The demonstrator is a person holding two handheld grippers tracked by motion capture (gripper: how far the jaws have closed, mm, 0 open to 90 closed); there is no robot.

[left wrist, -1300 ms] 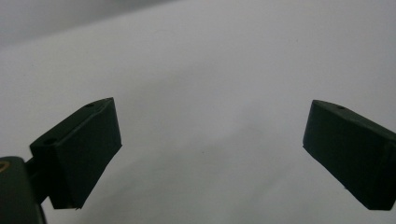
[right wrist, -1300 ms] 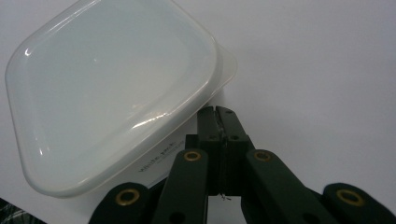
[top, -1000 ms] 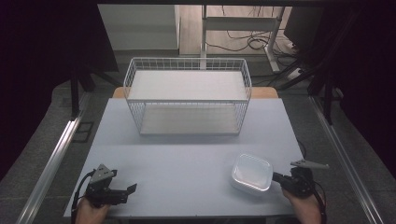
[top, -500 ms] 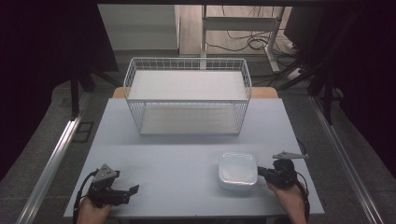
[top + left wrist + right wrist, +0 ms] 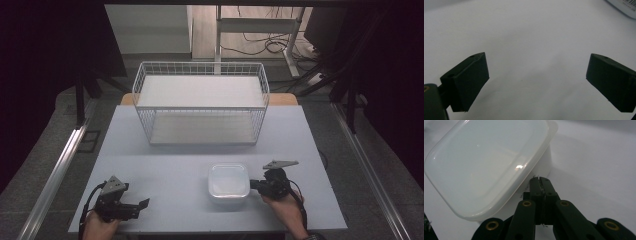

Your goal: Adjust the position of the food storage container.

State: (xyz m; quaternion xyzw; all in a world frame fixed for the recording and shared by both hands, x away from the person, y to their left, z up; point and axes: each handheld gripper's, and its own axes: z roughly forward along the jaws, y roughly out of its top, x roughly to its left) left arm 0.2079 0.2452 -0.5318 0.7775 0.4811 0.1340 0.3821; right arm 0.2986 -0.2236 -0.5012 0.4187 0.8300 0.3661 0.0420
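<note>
Resting flat, lid up, the squarish white lidded container point(image 5: 228, 182) touches the closed, empty right gripper point(image 5: 256, 184); left gripper point(image 5: 142, 204) gapes wide, empty.

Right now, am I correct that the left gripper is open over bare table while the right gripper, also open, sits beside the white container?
Not quite: the right gripper is shut, not open. The right gripper view shows its jaws pressed together, tips against the white container's side just under the rim. The rest holds: the left gripper is open over bare table.
</note>
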